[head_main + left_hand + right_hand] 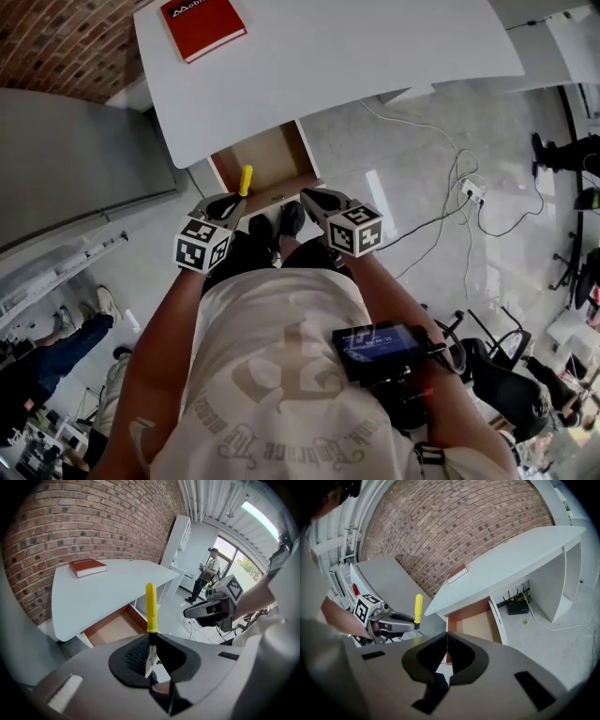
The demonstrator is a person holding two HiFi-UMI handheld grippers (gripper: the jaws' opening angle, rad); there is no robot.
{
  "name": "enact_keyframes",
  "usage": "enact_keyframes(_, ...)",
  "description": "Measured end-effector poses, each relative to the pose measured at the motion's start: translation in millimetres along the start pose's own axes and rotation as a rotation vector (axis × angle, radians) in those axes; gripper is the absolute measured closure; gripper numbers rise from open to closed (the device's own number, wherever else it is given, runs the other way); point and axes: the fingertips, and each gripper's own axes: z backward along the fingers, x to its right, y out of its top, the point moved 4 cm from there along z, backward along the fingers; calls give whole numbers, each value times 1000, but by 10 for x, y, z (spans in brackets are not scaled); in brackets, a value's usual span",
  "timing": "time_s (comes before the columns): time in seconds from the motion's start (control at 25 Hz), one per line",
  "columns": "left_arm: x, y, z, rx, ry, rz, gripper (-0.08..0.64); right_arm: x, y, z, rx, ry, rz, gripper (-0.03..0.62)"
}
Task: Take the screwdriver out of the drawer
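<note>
A screwdriver (pixel 150 606) with a yellow handle stands upright between the jaws of my left gripper (pixel 151 656), which is shut on its metal shaft. In the head view the screwdriver (pixel 246 179) sticks up from the left gripper (pixel 234 203), held above the front edge of the open wooden drawer (pixel 267 161). The drawer (pixel 474 623) hangs under the white desk (pixel 511 557) and looks empty inside. My right gripper (pixel 446 641) is shut with nothing in it; it hovers at the drawer's right front corner, where the head view shows the right gripper (pixel 310 198). The right gripper view also catches the screwdriver (pixel 418 608).
A red book (pixel 202 23) lies on the white desk (pixel 375 47) at its far left. A grey cabinet (pixel 75 159) stands to the left. Cables and a power strip (pixel 471 192) lie on the tiled floor at the right. A person (pixel 208 573) stands by the far window.
</note>
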Motion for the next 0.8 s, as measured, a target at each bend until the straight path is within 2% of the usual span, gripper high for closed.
enact_keyframes(0.28, 4, -29, 312, 89, 12, 39, 517, -232, 108, -37, 20, -9, 47, 586)
enact_keyframes(0.8, -11, 41, 794, 190, -25, -7, 517, -708, 293, 75, 86, -64, 83, 586)
